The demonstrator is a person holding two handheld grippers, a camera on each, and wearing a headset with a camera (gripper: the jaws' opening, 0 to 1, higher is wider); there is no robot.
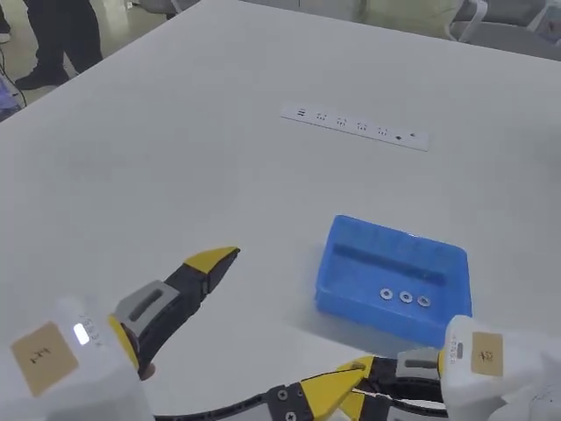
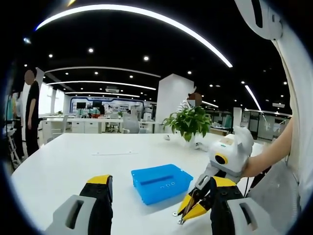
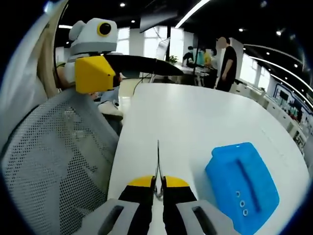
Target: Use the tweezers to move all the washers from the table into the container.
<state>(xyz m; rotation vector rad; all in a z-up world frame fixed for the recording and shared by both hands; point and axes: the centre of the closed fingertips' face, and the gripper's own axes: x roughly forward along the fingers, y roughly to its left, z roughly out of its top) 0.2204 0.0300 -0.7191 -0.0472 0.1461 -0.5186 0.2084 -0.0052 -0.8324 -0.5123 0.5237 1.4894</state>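
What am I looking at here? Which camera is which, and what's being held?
There is no robot arm here: a person holds a two-jaw gripper in each hand. The head view comes from a headset camera looking down at the white table. The two round pictures come from a fisheye camera on each gripper, looking along its yellow-tipped jaws. On the table sits a blue container with three washers inside, and a white power strip lies farther back. The right gripper is shut on thin tweezers that point forward. The left gripper is open and holds nothing.
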